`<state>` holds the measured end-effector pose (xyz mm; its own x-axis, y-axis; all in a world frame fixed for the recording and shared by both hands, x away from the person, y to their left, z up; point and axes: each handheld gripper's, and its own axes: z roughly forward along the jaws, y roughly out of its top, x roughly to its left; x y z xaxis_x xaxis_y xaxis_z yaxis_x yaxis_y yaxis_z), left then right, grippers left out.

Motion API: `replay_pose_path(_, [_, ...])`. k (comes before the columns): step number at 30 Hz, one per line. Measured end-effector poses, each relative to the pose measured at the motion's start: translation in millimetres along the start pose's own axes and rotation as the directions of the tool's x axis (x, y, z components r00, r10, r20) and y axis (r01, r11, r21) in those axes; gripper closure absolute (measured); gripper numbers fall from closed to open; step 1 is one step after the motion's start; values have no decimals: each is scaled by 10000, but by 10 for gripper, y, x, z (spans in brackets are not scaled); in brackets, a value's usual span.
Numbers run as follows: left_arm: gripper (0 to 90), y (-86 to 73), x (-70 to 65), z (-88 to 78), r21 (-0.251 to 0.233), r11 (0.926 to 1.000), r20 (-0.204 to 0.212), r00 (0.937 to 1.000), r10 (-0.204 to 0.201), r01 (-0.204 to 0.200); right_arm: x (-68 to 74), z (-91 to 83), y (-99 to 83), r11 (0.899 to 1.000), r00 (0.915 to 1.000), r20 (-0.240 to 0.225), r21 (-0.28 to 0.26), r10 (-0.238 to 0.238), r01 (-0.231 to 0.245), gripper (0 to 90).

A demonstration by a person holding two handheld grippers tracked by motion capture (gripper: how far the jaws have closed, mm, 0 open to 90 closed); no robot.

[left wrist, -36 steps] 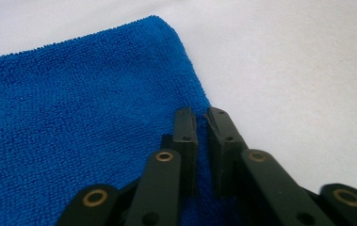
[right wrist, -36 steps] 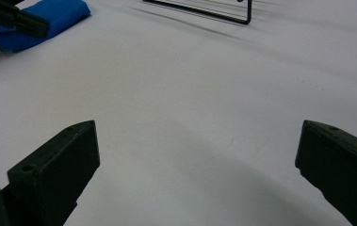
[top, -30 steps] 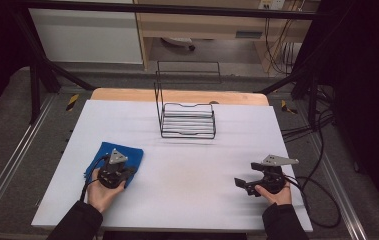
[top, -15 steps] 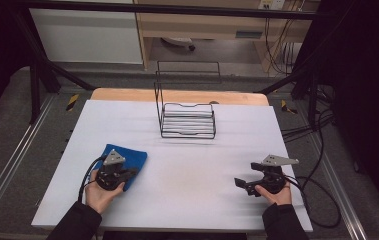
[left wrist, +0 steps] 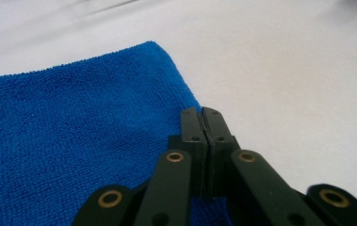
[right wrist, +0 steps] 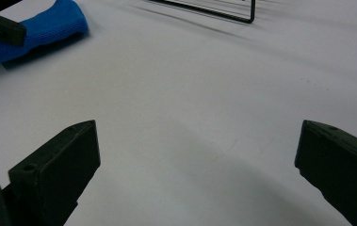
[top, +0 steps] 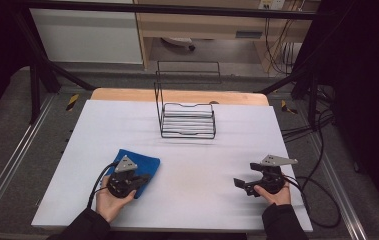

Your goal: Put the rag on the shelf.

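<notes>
Worktop (top: 192, 165): white surface, wooden strip visible along its far edge.

Blue cloth (top: 144, 165): lies flat on the worktop at near left. In the left gripper view the cloth (left wrist: 63, 136) covers the left and centre of the frame, with one corner pointing away and bare white worktop (left wrist: 284, 84) to its right. In the right gripper view one rounded edge of the cloth (right wrist: 39, 30) appears at upper left, resting on the worktop (right wrist: 190, 108).

Left gripper (top: 142, 179): held in the person's left hand (top: 108, 200) at near left, positioned over the near right portion of the cloth. The left gripper (left wrist: 203, 123) has its jaws clenched tip to tip, no gap between them, right at the cloth's right edge. Blue fabric shows below and between the jaw arms, but whether any of it is pinched at the tips cannot be told.

Right gripper (top: 240, 184): held in the person's right hand (top: 277, 194) at near right, well apart from the cloth, pointing left across the worktop. The right gripper (right wrist: 195, 155) has its jaws released and spread wide over bare white surface, nothing between them.

Wire rack (top: 187, 119): black, stands at far centre of the worktop, with a tall upright back frame and a low ribbed base. Its lower edge (right wrist: 204, 12) shows at the top of the right gripper view. It stands well apart from both grippers and the cloth.
</notes>
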<state>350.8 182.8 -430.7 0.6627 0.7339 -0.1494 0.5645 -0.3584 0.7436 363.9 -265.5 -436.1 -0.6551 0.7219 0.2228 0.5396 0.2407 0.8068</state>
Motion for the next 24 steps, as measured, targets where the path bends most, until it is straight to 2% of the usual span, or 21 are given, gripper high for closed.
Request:
replay_pose_path(11, [884, 54, -297, 174, 66, 9998, 439, 9988, 199, -202, 3, 3, 1, 10000, 10000, 33, 22, -2, 2, 13])
replay_pose_path(17, [867, 41, -340, 285, 399, 9986, 485, 9983, 315, -335, 14, 17, 8, 10000, 10000, 44, 29, -35, 35, 14])
replay_pose_path(21, [794, 55, -336, 261, 316, 9987, 700, 9969, 369, -392, 25, 31, 14, 9999, 9999, 69, 73, -79, 79, 16])
replay_pose_path(24, [646, 95, -321, 192, 173, 9986, 728, 9962, 481, -495, 54, 46, 35, 10000, 9999, 93, 28, -60, 60, 22])
